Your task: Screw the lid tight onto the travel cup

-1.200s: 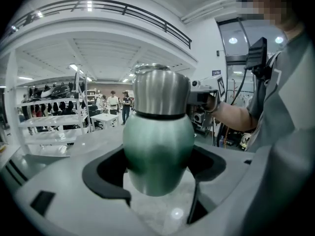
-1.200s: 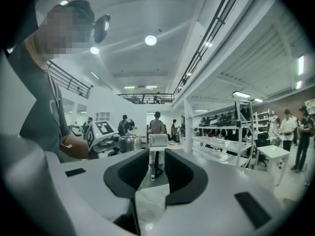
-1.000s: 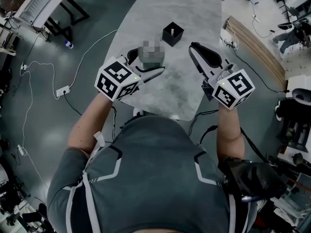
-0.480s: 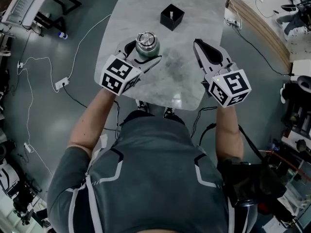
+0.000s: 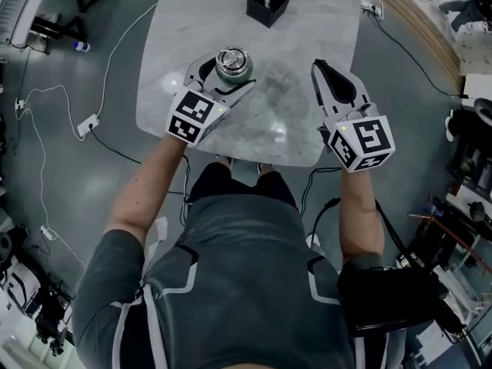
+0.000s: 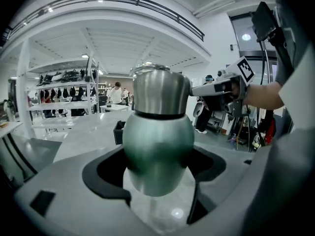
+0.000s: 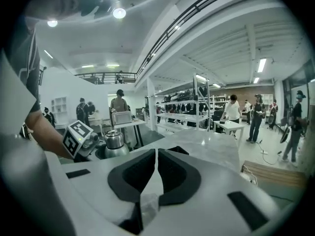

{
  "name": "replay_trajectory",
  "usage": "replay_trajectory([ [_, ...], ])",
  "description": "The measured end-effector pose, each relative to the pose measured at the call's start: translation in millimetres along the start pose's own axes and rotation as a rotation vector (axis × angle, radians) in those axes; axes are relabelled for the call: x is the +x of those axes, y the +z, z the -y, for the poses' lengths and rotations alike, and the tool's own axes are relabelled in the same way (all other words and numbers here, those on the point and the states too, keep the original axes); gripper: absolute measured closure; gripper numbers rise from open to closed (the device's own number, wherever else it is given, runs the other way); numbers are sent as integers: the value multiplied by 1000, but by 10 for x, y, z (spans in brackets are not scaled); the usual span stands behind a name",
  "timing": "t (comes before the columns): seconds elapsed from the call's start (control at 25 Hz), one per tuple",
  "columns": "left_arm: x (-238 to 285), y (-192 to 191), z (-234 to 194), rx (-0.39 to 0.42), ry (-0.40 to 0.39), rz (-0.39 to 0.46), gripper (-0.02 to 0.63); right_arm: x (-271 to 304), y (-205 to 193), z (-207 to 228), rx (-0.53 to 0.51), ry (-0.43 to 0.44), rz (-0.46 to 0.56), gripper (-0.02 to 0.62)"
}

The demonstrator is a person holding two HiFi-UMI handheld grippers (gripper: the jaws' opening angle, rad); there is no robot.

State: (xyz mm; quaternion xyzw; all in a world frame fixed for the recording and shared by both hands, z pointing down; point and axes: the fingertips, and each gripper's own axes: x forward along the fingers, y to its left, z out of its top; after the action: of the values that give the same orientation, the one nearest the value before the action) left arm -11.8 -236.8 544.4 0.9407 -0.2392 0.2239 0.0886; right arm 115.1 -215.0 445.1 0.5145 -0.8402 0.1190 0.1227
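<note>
The travel cup [image 6: 158, 141] has a green rounded body and a steel lid [image 6: 161, 90] sitting on top. My left gripper [image 6: 157, 163] is shut on the cup's body, one jaw on each side. In the head view the cup [image 5: 233, 64] is upright over the marble table [image 5: 307, 121], inside the left gripper [image 5: 224, 74]. I cannot tell whether its base touches the top. My right gripper [image 5: 317, 66] is to the cup's right, shut and empty; its jaws meet in the right gripper view [image 7: 156, 156]. The cup [image 7: 114, 144] shows there at the left.
A black open box [image 5: 268, 2] stands at the table's far end, beyond the cup. White cables and a power strip [image 5: 86, 124] lie on the floor left of the table. Wooden boards [image 5: 415, 21] lie on the floor at the right. Shelves and people are in the background.
Both grippers have come down toward the table top. The left one has carried the cup down with it. The right jaws stay together, with nothing between them.
</note>
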Motion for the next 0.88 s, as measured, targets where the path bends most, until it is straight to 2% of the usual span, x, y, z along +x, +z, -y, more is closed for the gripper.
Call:
replay_trajectory([
  [0.56, 769, -736, -145, -34, -13, -6, 227, 240, -897, 227, 96, -66, -62, 555],
  [0.88, 959, -884, -204, -37, -7, -13, 227, 317, -1145, 372, 100, -90, -87, 555],
])
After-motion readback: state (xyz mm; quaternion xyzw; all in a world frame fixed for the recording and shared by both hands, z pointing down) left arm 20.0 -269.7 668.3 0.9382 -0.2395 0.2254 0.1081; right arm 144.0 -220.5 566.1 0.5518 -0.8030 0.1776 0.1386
